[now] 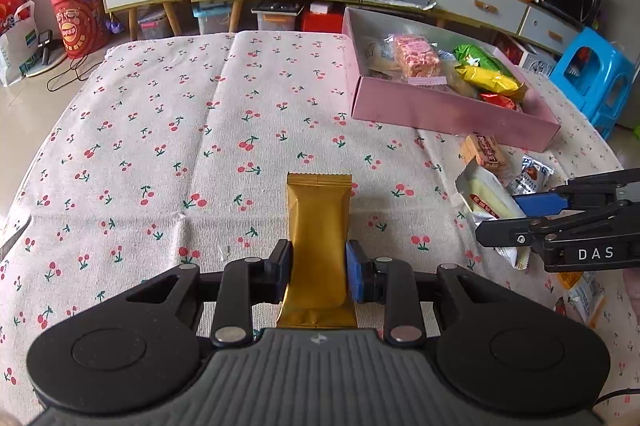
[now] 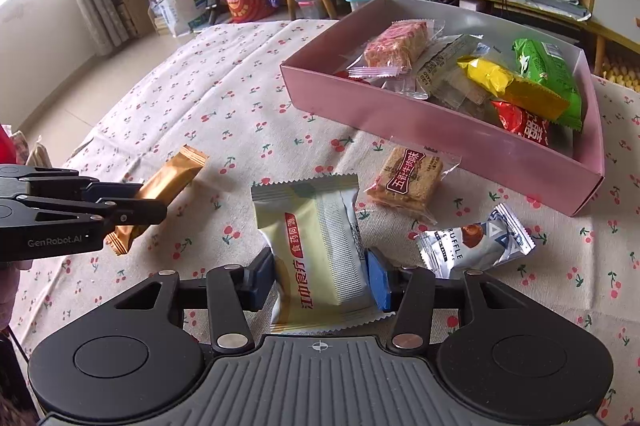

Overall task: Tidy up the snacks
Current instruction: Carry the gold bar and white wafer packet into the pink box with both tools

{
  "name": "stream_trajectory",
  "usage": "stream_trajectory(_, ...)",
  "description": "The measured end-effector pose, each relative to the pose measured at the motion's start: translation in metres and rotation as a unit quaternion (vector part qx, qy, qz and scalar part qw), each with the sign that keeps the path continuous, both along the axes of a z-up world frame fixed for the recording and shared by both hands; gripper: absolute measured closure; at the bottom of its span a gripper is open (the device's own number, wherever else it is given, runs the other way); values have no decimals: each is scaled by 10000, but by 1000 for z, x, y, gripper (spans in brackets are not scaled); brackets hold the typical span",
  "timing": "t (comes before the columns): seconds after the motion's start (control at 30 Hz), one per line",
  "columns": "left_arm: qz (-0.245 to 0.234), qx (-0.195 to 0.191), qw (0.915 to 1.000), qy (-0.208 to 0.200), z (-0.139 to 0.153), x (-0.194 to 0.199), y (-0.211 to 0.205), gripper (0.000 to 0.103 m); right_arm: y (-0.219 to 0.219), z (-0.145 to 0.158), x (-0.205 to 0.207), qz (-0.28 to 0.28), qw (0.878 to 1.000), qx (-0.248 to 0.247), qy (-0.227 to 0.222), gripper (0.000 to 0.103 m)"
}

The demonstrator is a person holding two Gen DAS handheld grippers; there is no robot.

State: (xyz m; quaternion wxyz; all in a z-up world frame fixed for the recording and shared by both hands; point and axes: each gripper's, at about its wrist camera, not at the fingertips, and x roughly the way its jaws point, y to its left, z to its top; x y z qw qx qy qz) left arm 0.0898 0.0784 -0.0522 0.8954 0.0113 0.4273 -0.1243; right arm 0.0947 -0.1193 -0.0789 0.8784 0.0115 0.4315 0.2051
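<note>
Your left gripper (image 1: 318,268) had its fingers clamped on the gold snack packet (image 1: 319,226), which pointed away over the cherry-print desk (image 1: 160,129). Your right gripper (image 2: 320,276) had its fingers pressed against both sides of the pale yellow packet (image 2: 316,250) (its far end possibly lifted; hard to tell). Just right of it lay a silver truffle packet (image 2: 476,246) and, farther off, a brown biscuit packet (image 2: 410,181). The pink box (image 2: 440,129) at the far right held several snacks.
</note>
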Motion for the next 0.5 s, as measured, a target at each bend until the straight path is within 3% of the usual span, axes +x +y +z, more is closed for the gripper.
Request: stream_trajectory(0.5,98,-452,9985,-286,30,22,-17,76,-19,35,23,-710,9958,480,-328,55)
